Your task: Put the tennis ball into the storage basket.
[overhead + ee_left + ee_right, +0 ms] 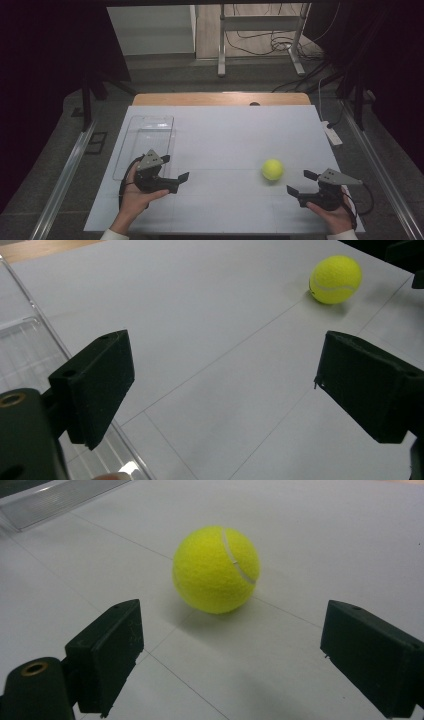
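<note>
Yellow tennis ball (272, 169) at rest on the white tabletop (225, 135), right of centre, just ahead of the right gripper (299, 182) with jaws apart and empty, and well apart from the left gripper (174, 168), likewise spread wide on nothing beside the clear tray (145, 145). Probably light, springy and felt-covered, hence easy to grip yet quick to roll at a nudge. Best taken across the widest part, pads on opposite sides at mid-height, closed gently and evenly.
</note>
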Tool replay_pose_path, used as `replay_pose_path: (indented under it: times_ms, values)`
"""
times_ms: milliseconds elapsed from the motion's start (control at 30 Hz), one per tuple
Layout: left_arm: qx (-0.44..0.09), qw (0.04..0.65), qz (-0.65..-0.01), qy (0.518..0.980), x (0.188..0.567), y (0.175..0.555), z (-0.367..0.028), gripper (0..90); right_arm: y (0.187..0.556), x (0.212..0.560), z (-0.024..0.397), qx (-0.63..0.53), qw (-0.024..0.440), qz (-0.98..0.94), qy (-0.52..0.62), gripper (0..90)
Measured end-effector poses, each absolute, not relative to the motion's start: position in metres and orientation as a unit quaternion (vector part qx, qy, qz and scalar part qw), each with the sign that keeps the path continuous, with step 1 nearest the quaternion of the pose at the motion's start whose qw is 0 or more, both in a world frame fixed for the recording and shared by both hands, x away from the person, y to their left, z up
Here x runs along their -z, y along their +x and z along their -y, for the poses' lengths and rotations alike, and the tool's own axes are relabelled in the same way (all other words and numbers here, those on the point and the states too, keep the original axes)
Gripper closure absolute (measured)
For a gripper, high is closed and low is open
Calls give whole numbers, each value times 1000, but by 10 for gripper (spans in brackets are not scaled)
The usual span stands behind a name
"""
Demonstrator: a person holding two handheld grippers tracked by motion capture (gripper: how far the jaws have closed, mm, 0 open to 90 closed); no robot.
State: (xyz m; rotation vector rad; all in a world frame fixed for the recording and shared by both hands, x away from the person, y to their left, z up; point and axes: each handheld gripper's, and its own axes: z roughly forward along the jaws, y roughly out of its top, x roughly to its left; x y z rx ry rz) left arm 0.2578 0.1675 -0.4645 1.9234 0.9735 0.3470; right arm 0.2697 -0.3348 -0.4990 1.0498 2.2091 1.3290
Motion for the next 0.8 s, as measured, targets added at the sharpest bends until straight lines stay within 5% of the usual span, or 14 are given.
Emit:
replay_pose_path:
  times_ms: [800]
  values:
    - [-124,452,-375,800,463,273,-144,91,270,500,335,-468,178,-782,370,100]
